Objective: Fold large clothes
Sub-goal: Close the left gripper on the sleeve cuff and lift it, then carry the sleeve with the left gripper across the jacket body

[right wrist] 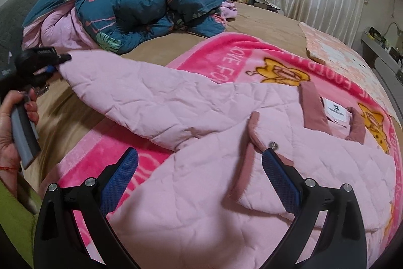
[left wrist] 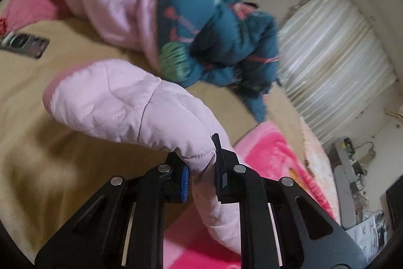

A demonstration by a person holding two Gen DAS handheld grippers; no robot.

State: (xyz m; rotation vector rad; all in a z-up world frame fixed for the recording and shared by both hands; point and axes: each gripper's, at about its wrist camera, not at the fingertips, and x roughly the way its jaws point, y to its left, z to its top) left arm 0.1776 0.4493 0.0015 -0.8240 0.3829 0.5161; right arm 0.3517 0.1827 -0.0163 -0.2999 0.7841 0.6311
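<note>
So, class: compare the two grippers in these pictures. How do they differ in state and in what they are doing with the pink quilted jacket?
The left gripper is shut on the jacket's sleeve, lifting it off the bed; the right gripper stands open, holding nothing. The left pinches fabric between its pads; the right only hovers over the pink quilted jacket near the front edge. Both are black with blue pads.

Left hand-held gripper (left wrist: 201,163) pinches the pink quilted sleeve (left wrist: 126,102).
</note>
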